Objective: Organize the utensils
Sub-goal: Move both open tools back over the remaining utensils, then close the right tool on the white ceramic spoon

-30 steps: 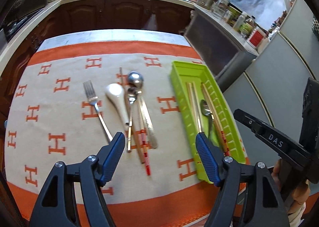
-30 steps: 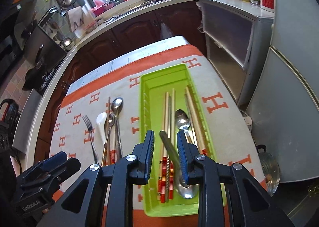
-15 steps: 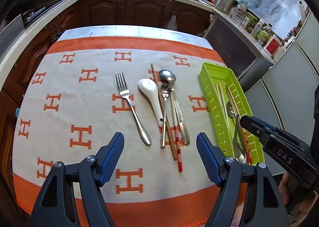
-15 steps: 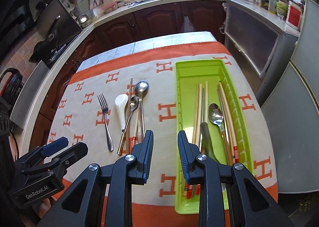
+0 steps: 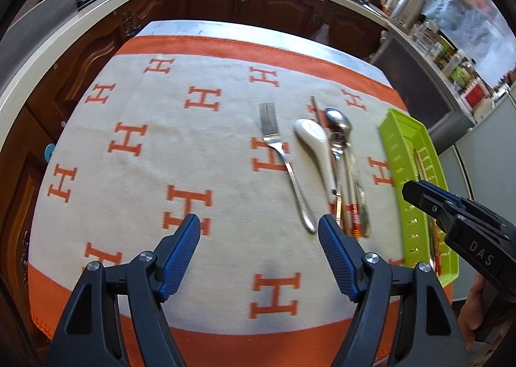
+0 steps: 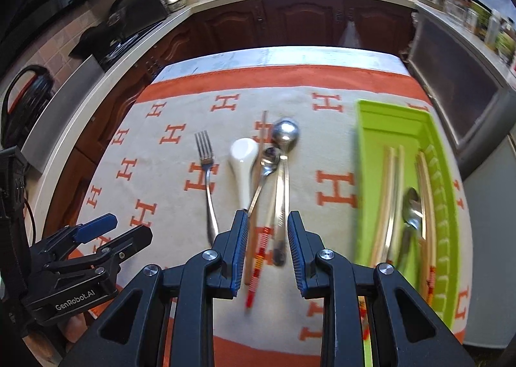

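The left gripper gapes wide, empty, above the surface's near edge. Mid-surface lie a fork, white spoon and metal spoons; the right gripper, narrowly parted, holds nothing above their handles. The green tray lines the right edge.

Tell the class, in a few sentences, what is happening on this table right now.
A person with a gripper in each hand is sorting cutlery into a green tray, which already holds chopsticks and a spoon. The right gripper, open and empty, hovers at the handles of the cluster left on the cloth: a white spoon, metal spoons and chopsticks. A fork lies beside them. The left gripper is open and idle.
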